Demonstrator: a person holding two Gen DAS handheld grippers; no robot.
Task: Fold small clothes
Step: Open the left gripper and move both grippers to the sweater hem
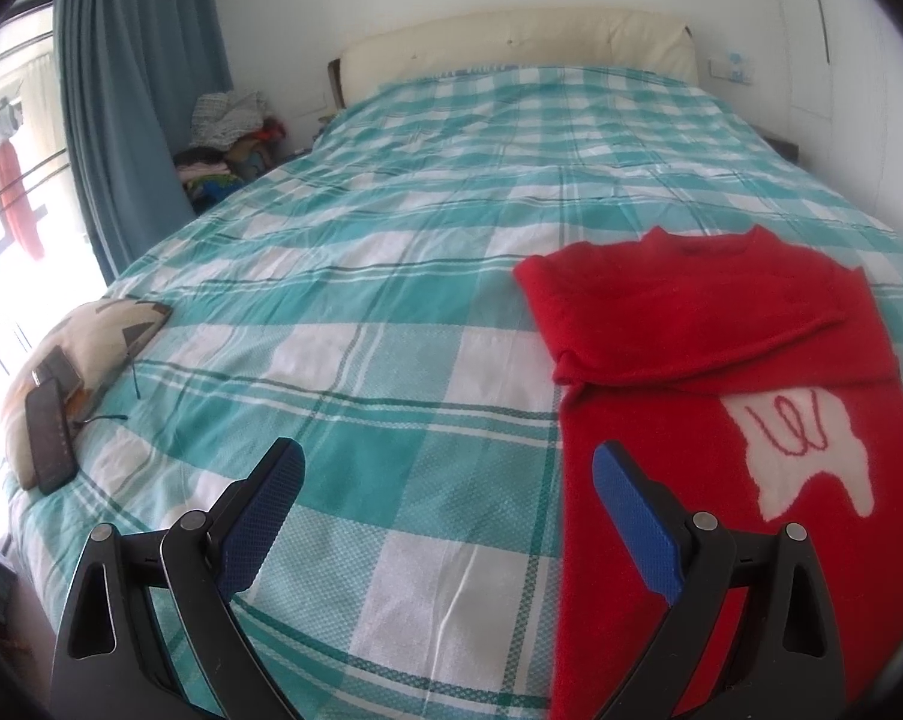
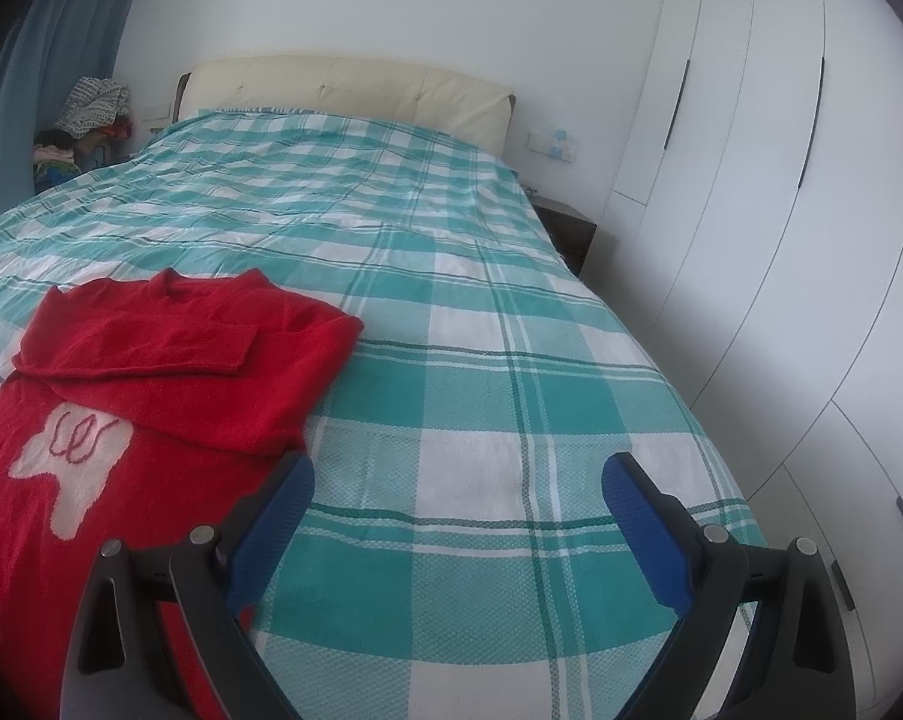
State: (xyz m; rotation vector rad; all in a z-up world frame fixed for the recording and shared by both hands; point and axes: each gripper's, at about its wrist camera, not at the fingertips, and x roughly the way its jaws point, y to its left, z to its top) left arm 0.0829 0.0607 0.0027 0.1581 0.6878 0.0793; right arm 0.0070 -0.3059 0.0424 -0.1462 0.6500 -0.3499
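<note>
Red sweater [image 1: 709, 324] lies flat near the foot of the checked bedspread [image 1: 391, 276], sleeves folded across its chest, white patch [image 1: 805, 450] bearing a looping red scribble (not legible as lettering). Left gripper [image 1: 448, 474] and right gripper [image 2: 457, 486] both hover spread wide, empty, at the sweater's left and right edges.

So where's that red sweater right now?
The red sweater lies flat on the checked bedspread near the foot of the bed, sleeves folded across its chest. It sits right of the left gripper and left of the right gripper.
</note>
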